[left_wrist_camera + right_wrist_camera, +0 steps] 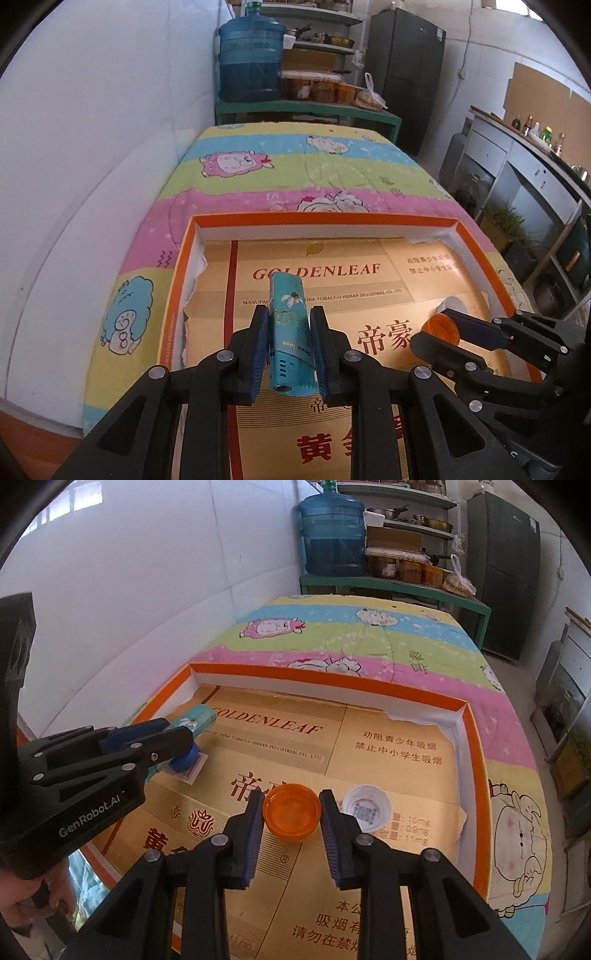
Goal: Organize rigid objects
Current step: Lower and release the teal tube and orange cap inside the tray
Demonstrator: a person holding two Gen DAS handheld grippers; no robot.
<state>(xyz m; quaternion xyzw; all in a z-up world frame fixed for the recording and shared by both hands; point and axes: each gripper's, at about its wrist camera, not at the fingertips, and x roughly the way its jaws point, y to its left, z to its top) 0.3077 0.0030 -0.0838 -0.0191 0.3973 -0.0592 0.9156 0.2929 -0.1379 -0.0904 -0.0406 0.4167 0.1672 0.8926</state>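
My left gripper [289, 314] is shut on a teal lighter [288, 325] with a flower print, held lengthwise over the orange-rimmed box [321, 218]. In the right wrist view that left gripper [177, 734] comes in from the left with the teal lighter [197, 718] sticking out past its fingers. My right gripper [291, 795] is shut on an orange cap [291, 810], open side up, just above the gold cardboard lining [388, 760]. From the left wrist view the right gripper [436, 325] holds the orange cap [441, 328] at the right.
A white cap [366, 805] lies in the box right of the orange cap, and a blue cap [186, 758] on a small card sits under the left gripper. The box rests on a cartoon-sheep quilt [314, 173]. A white wall [92, 147] runs along the left.
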